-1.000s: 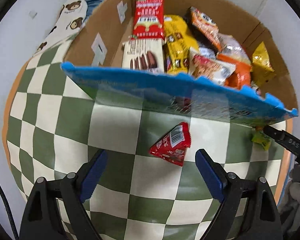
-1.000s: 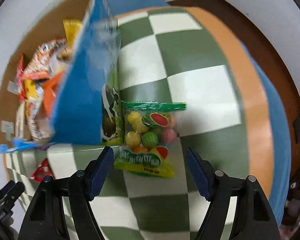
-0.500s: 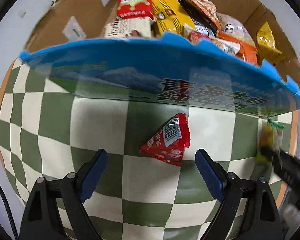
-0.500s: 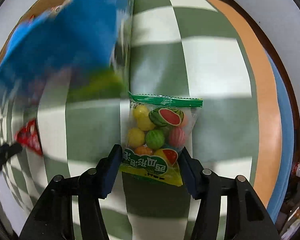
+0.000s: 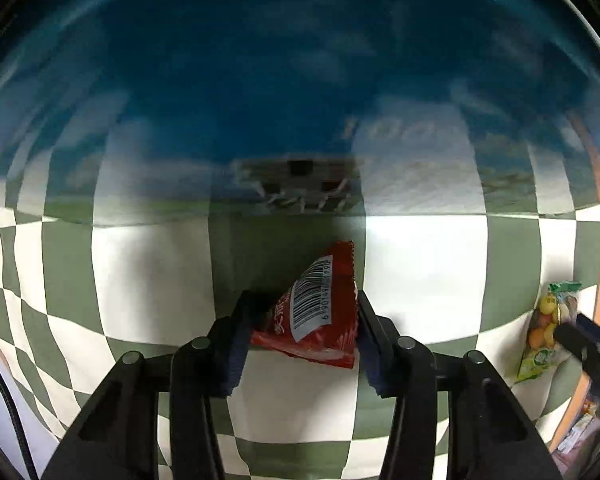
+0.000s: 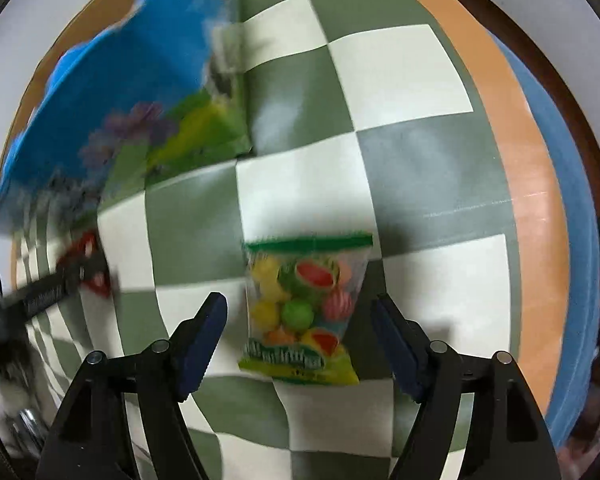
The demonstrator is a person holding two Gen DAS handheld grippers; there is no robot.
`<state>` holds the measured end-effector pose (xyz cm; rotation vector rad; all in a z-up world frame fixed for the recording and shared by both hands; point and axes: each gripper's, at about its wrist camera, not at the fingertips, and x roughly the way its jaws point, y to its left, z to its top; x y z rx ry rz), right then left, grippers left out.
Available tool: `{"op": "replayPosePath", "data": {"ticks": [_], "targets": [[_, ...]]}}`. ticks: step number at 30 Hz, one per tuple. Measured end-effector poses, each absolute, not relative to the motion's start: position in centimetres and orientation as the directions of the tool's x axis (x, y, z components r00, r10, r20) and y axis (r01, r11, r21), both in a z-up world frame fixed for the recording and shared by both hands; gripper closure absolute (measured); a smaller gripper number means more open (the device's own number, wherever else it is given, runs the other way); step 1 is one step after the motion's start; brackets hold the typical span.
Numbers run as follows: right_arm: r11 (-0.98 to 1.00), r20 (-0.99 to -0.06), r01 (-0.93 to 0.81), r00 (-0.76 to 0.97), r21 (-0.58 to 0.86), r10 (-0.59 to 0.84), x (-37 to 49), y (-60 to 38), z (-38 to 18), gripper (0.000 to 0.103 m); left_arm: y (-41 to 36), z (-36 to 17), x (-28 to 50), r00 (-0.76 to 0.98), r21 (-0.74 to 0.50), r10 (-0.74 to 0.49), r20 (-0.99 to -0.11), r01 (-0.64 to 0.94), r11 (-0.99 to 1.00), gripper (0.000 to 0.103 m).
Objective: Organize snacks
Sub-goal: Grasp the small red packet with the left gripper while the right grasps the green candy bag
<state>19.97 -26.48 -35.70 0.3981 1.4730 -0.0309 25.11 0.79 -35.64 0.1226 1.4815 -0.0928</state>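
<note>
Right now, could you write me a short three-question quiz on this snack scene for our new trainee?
1. True or false: the left gripper is shut on the red snack packet.
2. Which item lies between the fingers of the right gripper? A) the fruit candy bag B) a chocolate bar C) a drink can
3. Fill in: both snacks sit on a green and white ______ cloth.

Key
1. True: its pads press the packet's sides.
2. A; the pads stand clear of the bag, having just opened.
3. Checkered.
</note>
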Motion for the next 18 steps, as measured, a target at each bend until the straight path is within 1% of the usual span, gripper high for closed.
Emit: {"op": "replayPosePath", "data": {"ticks": [3, 4, 5, 7, 16, 17, 18], "targets": [[0.946, -0.977, 0.245, 0.063, 0.214, 0.204, 21.7, -25.4, -37.2, 0.026, 1.6, -35.8, 23.9, 0.076, 0.020, 0.010, -0.997, 0.134, 0.991, 0.058], [0.957, -0.984, 0.229, 0.055, 0.177, 0.169, 21.8, -24.9, -37.4, 0.033, 2.0, -36.0, 23.6, 0.066, 0.014, 0.006, -0.998, 0.127, 0.992, 0.058], [0.962, -0.986, 0.216, 0.057, 0.165, 0.156, 22.1, -24.5, -37.3, 0.041, 2.5, -36.2, 23.1, 0.052, 0.003, -0.003, -0.999, 0.117, 0.993, 0.058], [0.964, -0.983, 0.191, 0.066, 0.183, 0.174, 21.8, -23.4, -37.0, 0.045, 3.4, -36.4, 22.1, 0.040, -0.006, -0.010, -0.999, 0.098, 0.995, 0.058], [0.966, -0.966, 0.019, 0.012, 0.259, 0.259, 19.9, -13.7, -36.5, 0.047, 8.0, -38.4, 19.1, -0.036, -0.088, -0.088, -0.995, -0.020, 0.996, 0.059], [0.967, -0.967, 0.002, 0.006, 0.255, 0.255, 20.0, -12.6, -36.7, 0.047, 8.3, -38.8, 19.1, -0.047, -0.102, -0.103, -0.994, -0.028, 0.994, 0.058], [0.968, -0.968, -0.001, -0.002, 0.253, 0.253, 20.2, -12.1, -36.9, 0.047, 8.5, -39.1, 19.4, -0.056, -0.115, -0.117, -0.992, -0.039, 0.993, 0.056]]}}
